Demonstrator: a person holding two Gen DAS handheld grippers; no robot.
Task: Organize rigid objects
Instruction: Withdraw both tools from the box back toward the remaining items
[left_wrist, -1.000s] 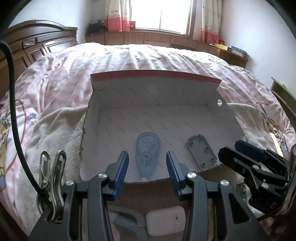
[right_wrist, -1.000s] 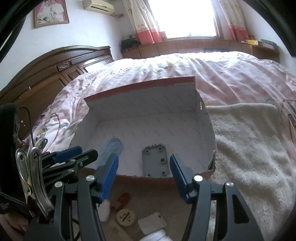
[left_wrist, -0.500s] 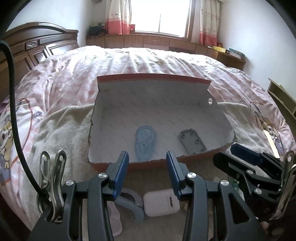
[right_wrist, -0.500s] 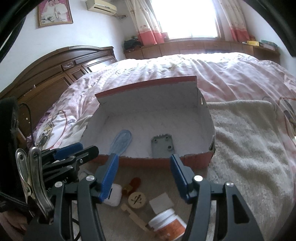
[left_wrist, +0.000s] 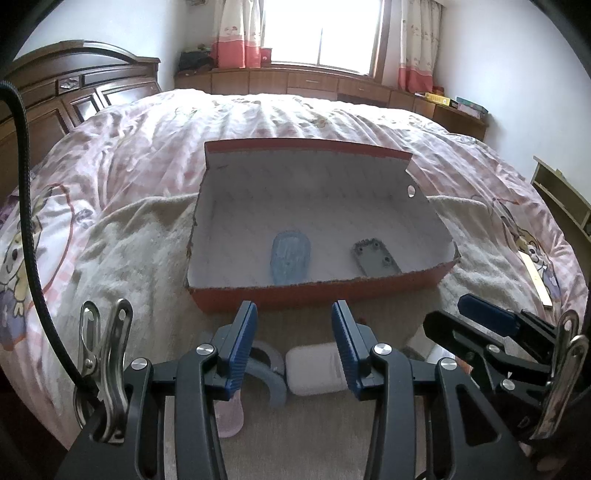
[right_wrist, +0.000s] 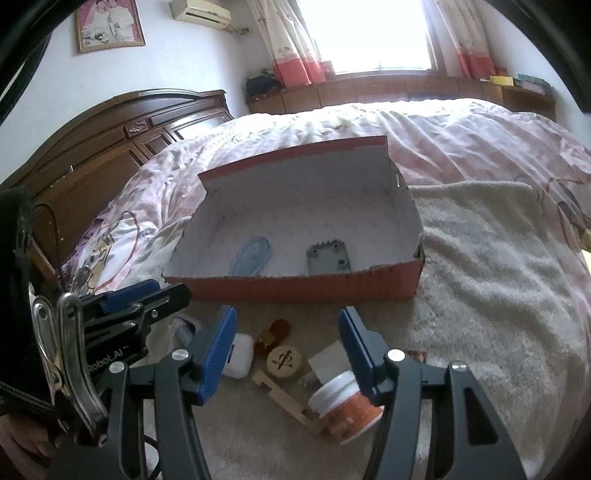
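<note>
In the left wrist view, the left gripper (left_wrist: 294, 341) hangs with its blue pads part-way open and nothing between them, above a beige towel (left_wrist: 122, 266) spread over the pink quilt (left_wrist: 295, 114). Just beyond the fingertips stands a red cardboard box (left_wrist: 314, 293), white inside, its low front wall facing the camera and its taller back flap upright. Inside lie a light blue tape dispenser (left_wrist: 290, 256) and, apart to its right, a grey plate (left_wrist: 375, 256) with screw holes. Below the pads, on the towel in front of the box, a white case (left_wrist: 314, 369) lies touching a grey curved piece (left_wrist: 267, 371), and a pink item (left_wrist: 231, 417) shows partly behind the left finger. The right gripper (left_wrist: 476, 325) reaches in from the right edge. In the right wrist view, the right gripper (right_wrist: 288, 345) is open wider, also holding nothing, over a cluster in front of the box (right_wrist: 306, 290): the white case (right_wrist: 238, 354), a small red-brown item (right_wrist: 273, 332), a round wooden disc (right_wrist: 284, 362) bearing a USB symbol, a wooden stick (right_wrist: 286, 400), a white card (right_wrist: 328, 360) and a white-lidded orange jar (right_wrist: 341, 404) lying against the right finger. The left gripper (right_wrist: 147, 295) enters from the left, lettered "Robot.AI". The towel (right_wrist: 491, 295) to the right of the box lies open.
</note>
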